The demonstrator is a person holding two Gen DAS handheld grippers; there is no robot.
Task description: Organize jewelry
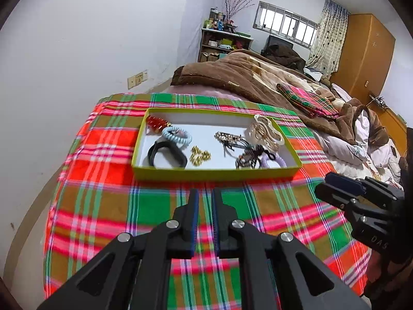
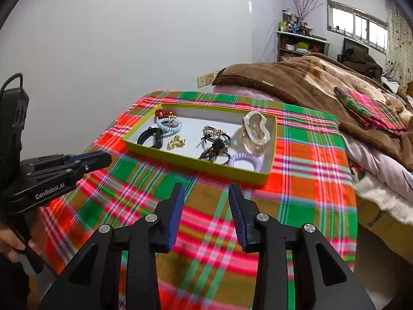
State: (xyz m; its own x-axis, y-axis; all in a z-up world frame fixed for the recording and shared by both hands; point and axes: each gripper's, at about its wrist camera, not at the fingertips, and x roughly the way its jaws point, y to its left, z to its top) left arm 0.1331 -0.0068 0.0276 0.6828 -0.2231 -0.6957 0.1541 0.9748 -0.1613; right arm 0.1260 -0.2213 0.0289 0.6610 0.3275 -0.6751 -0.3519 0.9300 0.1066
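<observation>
A yellow-green tray (image 1: 214,173) (image 2: 196,164) lies on a plaid cloth. In it are a black band (image 1: 167,155) (image 2: 151,137), a light blue coil tie (image 1: 178,134) (image 2: 169,125), a red beaded piece (image 1: 156,123) (image 2: 164,114), a gold chain (image 1: 200,155) (image 2: 176,142), a dark tangle of hair ties (image 1: 247,155) (image 2: 215,147), a purple coil tie (image 1: 273,160) (image 2: 245,161) and a clear claw clip (image 1: 265,131) (image 2: 255,131). My left gripper (image 1: 206,196) (image 2: 103,159) is nearly shut and empty, short of the tray. My right gripper (image 2: 206,191) (image 1: 322,184) is open and empty.
The plaid cloth (image 1: 108,201) (image 2: 309,186) covers the bed end. A brown blanket (image 1: 232,75) (image 2: 296,77) and a folded plaid cloth (image 1: 307,100) (image 2: 369,108) lie behind the tray. The white wall is on the left. A shelf (image 1: 222,44) stands far back.
</observation>
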